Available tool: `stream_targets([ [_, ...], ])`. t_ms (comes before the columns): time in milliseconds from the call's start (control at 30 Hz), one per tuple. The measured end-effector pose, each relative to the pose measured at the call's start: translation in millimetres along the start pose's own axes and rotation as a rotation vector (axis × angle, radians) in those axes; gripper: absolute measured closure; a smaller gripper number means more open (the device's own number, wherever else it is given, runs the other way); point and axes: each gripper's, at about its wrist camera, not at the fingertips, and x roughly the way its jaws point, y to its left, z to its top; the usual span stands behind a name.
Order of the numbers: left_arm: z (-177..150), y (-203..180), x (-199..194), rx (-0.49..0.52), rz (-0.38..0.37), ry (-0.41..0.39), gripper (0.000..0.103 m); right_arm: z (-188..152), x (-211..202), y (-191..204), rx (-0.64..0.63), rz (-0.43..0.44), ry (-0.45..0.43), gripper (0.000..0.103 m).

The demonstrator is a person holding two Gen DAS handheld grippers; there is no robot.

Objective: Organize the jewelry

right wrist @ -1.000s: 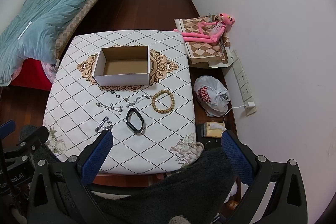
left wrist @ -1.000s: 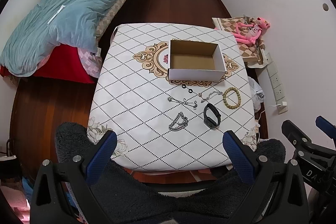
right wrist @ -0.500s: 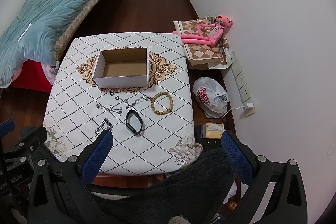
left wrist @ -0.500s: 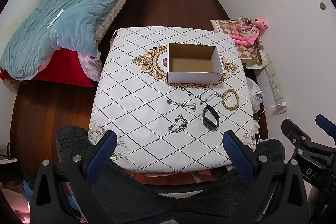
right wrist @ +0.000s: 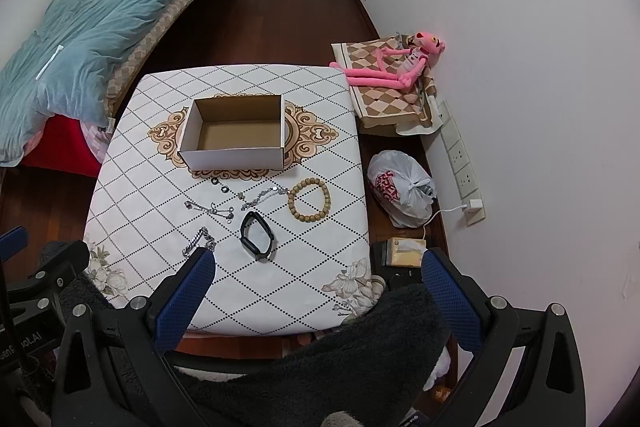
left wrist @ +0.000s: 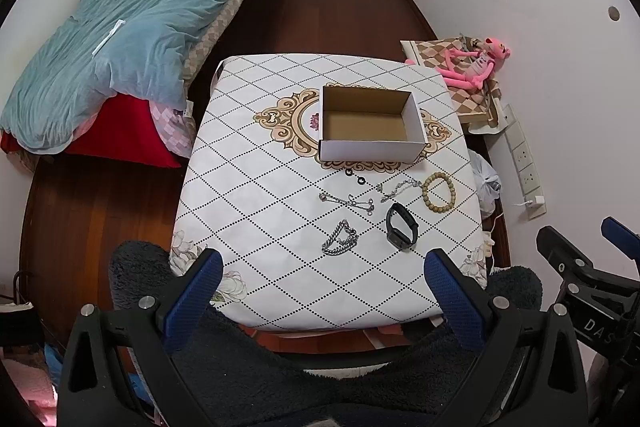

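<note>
Both grippers hang high above the table [left wrist: 248,187], nothing picked yet: the left gripper [left wrist: 322,273] has its jaws spread wide and empty, and the right gripper [right wrist: 318,273] is the same, wide apart with nothing between them. From the left view, the open cardboard box [left wrist: 370,125] sits at about 12 o'clock of the jewelry, its mouth up and bare inside, a likely drop-off spot. The pieces lie spread out singly below it, probably so each can be pinched alone: two small black rings [left wrist: 355,176] nearest the box, a thin silver chain [left wrist: 347,201] at 9 o'clock of the cluster, another silver chain [left wrist: 399,187] mid-cluster, a wooden bead bracelet [left wrist: 438,187] at 3 o'clock, a chunky silver bracelet [left wrist: 340,239] at 7 o'clock and a black band [left wrist: 401,227] at 5 o'clock. Every piece is still outside the box, so sorting looks unstarted.
</note>
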Motion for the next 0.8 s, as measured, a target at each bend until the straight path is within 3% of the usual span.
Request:
stream_targets([
  [800, 2.5, 1.6, -4.7, -0.001, 0.001, -0.013, 0.0, 1.5, -4.9, 2.8, -0.001, 0.0, -0.008, 0.0],
])
